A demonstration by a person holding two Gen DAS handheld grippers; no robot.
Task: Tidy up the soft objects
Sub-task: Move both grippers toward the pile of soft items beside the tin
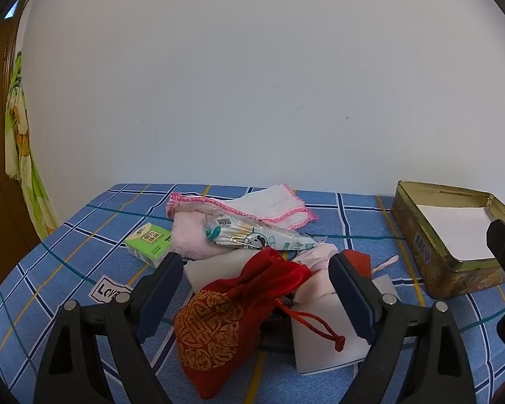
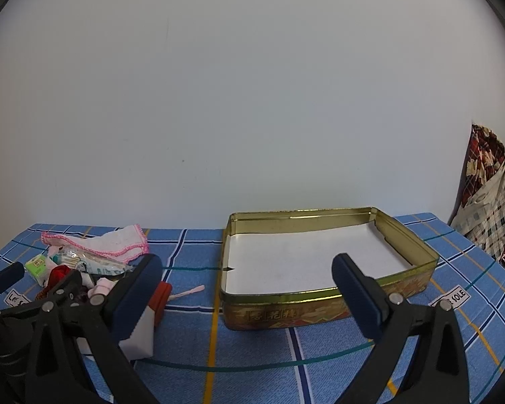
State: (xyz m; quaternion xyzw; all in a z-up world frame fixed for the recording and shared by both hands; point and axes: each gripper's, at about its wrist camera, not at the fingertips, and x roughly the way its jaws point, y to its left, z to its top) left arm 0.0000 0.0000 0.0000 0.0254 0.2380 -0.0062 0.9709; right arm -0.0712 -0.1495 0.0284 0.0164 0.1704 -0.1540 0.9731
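Red pouch [image 1: 232, 316] lies left of gold tin [image 2: 320, 269] on the blue checked surface [image 2: 252, 383], straight ahead between spread left tool [image 1: 252, 289] fingers, untouched, long axis diagonal. Right tool [image 2: 249, 289] wide open, empty, facing the tin; left is nearer.

A blue checked cloth [image 2: 269, 346] is covering the surface beneath the jaws. A white wall [image 2: 252, 101] is standing beyond them. Patterned fabric [image 2: 491, 198] is hanging far right of the jaws; a yellow-green curtain [image 1: 18, 134] is hanging far left.
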